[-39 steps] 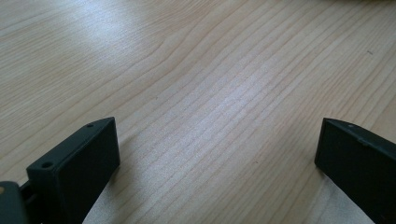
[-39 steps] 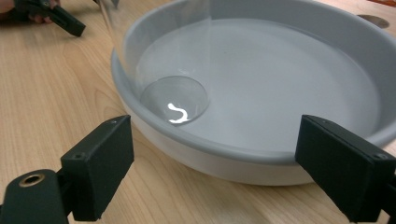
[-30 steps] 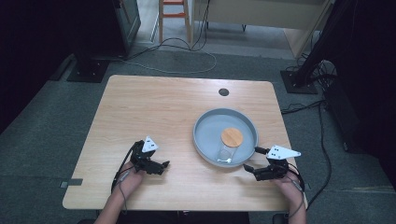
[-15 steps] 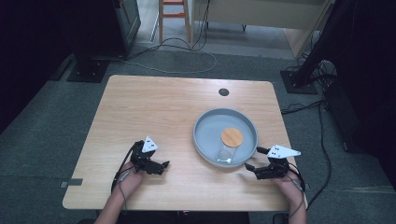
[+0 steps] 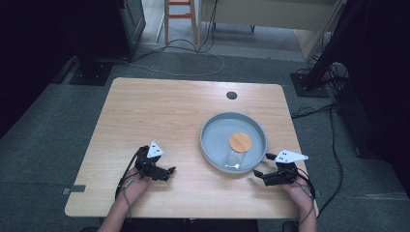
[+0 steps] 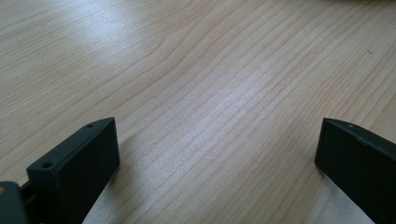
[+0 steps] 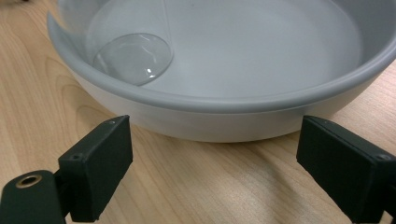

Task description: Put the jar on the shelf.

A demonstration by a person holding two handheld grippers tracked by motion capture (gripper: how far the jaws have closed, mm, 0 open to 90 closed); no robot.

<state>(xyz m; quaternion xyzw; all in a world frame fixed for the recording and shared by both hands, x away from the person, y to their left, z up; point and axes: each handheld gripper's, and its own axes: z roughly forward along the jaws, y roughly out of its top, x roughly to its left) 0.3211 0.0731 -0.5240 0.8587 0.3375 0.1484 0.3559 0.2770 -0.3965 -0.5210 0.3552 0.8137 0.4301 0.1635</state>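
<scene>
Here, a pale wooden rectangular table (image 5: 159,116) carries a round grey shallow tray (image 5: 212,150) set toward its right half, and inside the tray stands a clear glass jar with a round wooden lid (image 5: 239,148), placed toward the tray's near right part. In the high view the person's left hand (image 5: 129,186) holds the left gripper (image 5: 168,172) low over the near left part of the table, pointing toward the tray but well apart from it, with bare wood between them. Along that gripper's own view its two black jaws stand wide apart over the wood grain (image 6: 210,107), with nothing between them. The person's right hand (image 5: 295,189) holds the right gripper (image 5: 260,169) just beside the tray's near right rim, pointing at it. In the right gripper view the jaws are likewise spread wide, empty, with the tray's grey outer wall (image 7: 224,123) just ahead of them, and the clear base of the jar (image 7: 133,58) shows inside on the tray's floor at the upper left. A small dark round hole (image 5: 231,95) sits in the tabletop near its far edge. Beyond the table, cables (image 5: 193,53) lie on the grey floor and the legs of an orange wooden stool (image 5: 178,19) stand there.
</scene>
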